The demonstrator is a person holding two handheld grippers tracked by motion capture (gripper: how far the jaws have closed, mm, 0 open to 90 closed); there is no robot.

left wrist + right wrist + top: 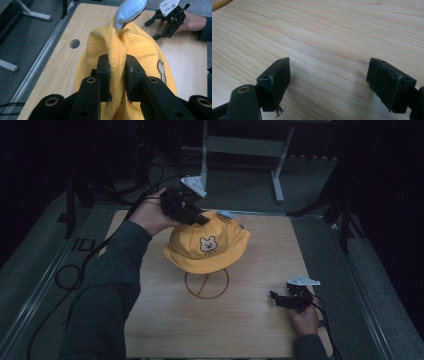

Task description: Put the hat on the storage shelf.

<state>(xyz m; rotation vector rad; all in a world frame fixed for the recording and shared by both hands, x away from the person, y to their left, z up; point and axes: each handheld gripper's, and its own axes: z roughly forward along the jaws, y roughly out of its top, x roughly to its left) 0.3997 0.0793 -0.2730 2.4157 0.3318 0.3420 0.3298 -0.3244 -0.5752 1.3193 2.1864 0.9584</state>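
A yellow bucket hat with a bear face on its front sits on a yellow wire stand in the middle of the wooden table. My left gripper is at the hat's far left side, shut on a fold of its yellow cloth. Past that fold a light blue piece sticks up from the hat. My right gripper rests low on the table at the near right, open, with bare wood between its jaws. It also appears far off in the left gripper view.
The wooden tabletop has a round hole near its left edge. A metal rail runs along the left, with black cables on the floor. A grey frame leg stands beyond the table's far edge.
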